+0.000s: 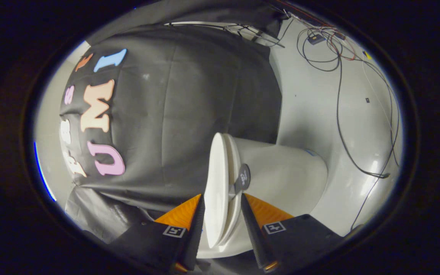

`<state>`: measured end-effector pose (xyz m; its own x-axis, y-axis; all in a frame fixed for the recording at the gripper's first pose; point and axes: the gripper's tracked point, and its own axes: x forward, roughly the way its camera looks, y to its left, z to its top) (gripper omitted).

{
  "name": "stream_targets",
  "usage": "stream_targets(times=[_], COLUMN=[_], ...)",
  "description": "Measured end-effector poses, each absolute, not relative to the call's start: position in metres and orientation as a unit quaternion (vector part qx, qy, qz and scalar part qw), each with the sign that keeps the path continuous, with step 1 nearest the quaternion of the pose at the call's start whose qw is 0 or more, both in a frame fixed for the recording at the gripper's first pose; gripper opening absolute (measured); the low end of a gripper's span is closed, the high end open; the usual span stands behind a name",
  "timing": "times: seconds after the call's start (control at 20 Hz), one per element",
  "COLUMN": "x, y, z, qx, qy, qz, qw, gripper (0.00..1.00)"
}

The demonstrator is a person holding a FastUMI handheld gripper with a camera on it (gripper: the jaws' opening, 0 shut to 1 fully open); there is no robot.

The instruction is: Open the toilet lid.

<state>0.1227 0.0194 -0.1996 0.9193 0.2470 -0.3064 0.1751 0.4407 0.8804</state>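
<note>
The lid (pixel 217 183) is sitting closed on the toilet (pixel 281 179), its thin front edge lying between the fingers of the gripper (pixel 222 214); the camera is rolled sideways here, so the lid is showing as a pale upright disc with the seat just right of it. The claw is standing released, one finger left of the lid and one right of the seat, neither pressing on anything I can make out. A small dark tab (pixel 242 178) is sticking out at the rim just beyond the right finger. To lift well, I judge the fingers should be catching the lid alone, not the seat with it, then swinging it in an arc about the hinge rather than pulling straight. Farther right, loose cables (pixel 340 126) are hanging down the white wall, well apart from the toilet.
</note>
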Motion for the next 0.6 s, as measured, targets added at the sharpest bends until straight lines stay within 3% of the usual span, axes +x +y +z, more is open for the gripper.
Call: stream_targets(times=[0.35,0.6], x=[0.147,0.16], y=[0.006,-0.014], z=[-0.214,-0.214], qx=[0.546,0.555], qy=[0.179,0.153], qz=[0.009,-0.014], qw=[0.818,0.817], gripper=[0.58,0.5])
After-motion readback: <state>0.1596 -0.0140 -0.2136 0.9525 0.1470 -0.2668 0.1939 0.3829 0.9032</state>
